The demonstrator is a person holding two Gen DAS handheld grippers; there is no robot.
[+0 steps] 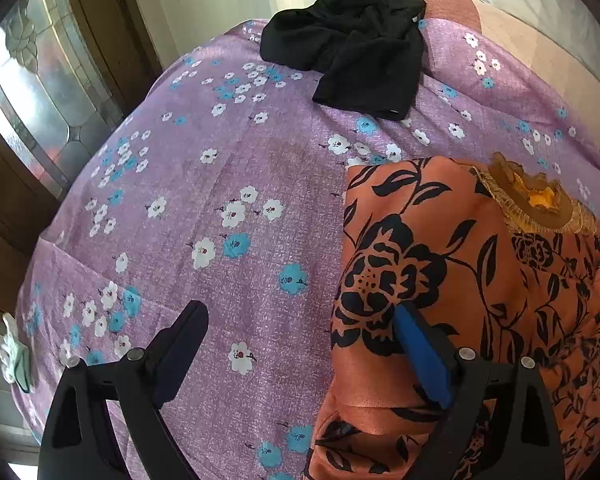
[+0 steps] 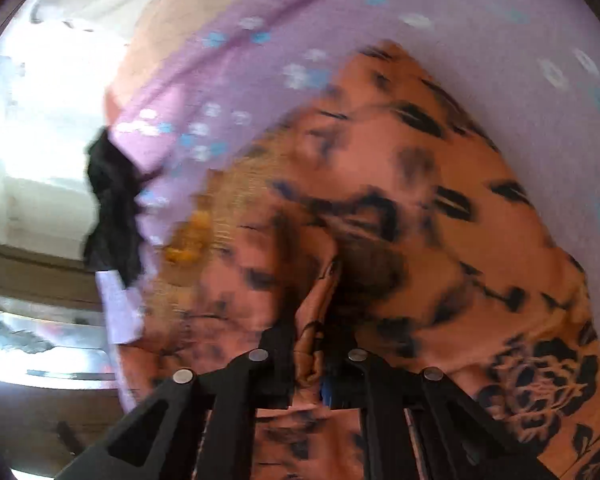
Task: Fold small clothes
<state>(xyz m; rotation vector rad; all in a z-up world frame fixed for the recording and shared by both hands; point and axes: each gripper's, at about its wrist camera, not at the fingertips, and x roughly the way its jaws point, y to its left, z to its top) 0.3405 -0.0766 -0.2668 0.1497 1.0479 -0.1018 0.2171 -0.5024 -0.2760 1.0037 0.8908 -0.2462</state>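
Note:
An orange garment with a black flower print (image 1: 440, 260) lies flat on the right part of the purple flowered bedsheet (image 1: 220, 160), its gold-trimmed neckline (image 1: 532, 200) at the far side. My left gripper (image 1: 298, 309) hovers open over the garment's left edge: the blue-padded finger (image 1: 420, 356) is above the orange cloth and the other above bare sheet. In the blurred right wrist view my right gripper (image 2: 312, 336) is shut on a bunched fold of the orange garment (image 2: 420, 160). A crumpled black garment (image 1: 352, 48) lies at the far end of the bed, also seen as the black garment (image 2: 112, 208).
A wooden door with patterned glass (image 1: 40, 100) stands to the left of the bed. A small white and green item (image 1: 14, 356) sits at the bed's left edge. A salmon pillow (image 1: 448, 0) and pale bedding (image 1: 540, 8) lie behind the black garment.

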